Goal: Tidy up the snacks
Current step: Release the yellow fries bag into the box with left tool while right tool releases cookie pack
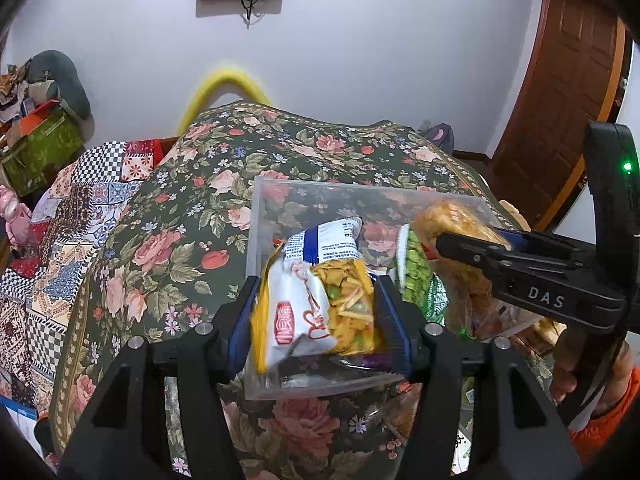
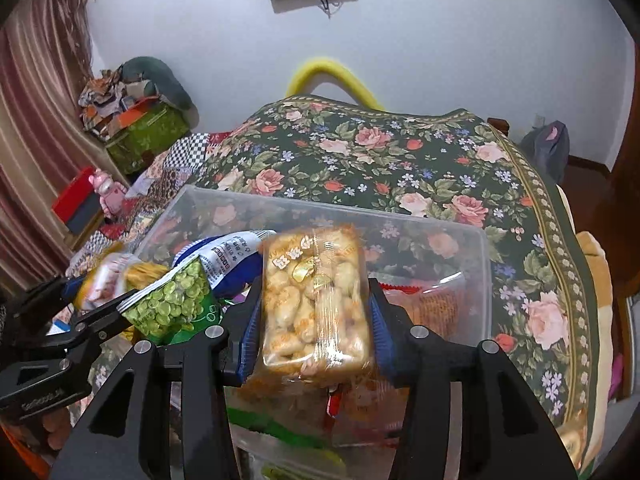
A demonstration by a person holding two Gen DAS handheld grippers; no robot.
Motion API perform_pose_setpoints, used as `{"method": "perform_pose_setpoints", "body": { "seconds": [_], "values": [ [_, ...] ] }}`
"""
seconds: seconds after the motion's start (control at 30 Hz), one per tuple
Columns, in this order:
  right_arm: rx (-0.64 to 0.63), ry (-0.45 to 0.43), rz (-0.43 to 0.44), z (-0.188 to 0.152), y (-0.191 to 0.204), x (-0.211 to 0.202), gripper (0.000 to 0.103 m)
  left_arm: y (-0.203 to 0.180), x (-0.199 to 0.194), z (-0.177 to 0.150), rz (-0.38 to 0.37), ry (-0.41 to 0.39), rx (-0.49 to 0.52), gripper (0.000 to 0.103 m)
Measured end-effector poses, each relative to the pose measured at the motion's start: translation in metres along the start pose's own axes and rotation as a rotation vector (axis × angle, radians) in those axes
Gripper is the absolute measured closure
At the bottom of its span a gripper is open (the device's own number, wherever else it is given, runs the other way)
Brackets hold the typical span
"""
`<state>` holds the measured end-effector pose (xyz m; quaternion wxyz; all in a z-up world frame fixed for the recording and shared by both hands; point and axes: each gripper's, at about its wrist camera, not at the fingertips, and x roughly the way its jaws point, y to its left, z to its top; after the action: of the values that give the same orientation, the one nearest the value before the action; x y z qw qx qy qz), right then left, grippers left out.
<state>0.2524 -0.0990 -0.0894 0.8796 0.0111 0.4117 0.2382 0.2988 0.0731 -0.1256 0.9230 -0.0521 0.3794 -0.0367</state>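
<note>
My left gripper (image 1: 316, 312) is shut on a white and yellow snack mix packet (image 1: 320, 312), held over the near left corner of a clear plastic bin (image 1: 256, 216). My right gripper (image 2: 312, 312) is shut on a clear packet of golden puffed snacks (image 2: 316, 300) above the bin (image 2: 486, 280). That packet also shows in the left wrist view (image 1: 452, 220), with the right gripper (image 1: 472, 248) beside it. In the bin lie a blue and white packet (image 1: 328, 240), a green pea packet (image 1: 416, 276) and an orange packet (image 2: 436, 304).
The bin sits on a bed with a dark floral cover (image 1: 192, 216). A patchwork quilt (image 1: 60, 240) lies to the left. A green box (image 2: 148, 136) with clutter stands by the wall. A wooden door (image 1: 560, 100) is on the right.
</note>
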Motion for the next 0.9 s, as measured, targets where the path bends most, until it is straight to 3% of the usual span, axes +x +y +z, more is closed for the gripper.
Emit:
{"method": "perform_pose_setpoints", "body": {
  "seconds": [0.17, 0.6, 0.9],
  "values": [
    [0.007, -0.017, 0.004, -0.001, -0.001, -0.011, 0.045, -0.001, -0.006, -0.003, 0.003, -0.002, 0.002, 0.039],
    [-0.048, -0.078, 0.003, -0.025, 0.003, -0.06, 0.045, -0.008, -0.054, -0.022, -0.014, -0.053, 0.044, 0.038],
    [-0.034, -0.004, 0.009, -0.066, -0.005, -0.058, 0.045, -0.012, -0.057, -0.058, -0.022, 0.003, 0.066, 0.031]
  ]
}}
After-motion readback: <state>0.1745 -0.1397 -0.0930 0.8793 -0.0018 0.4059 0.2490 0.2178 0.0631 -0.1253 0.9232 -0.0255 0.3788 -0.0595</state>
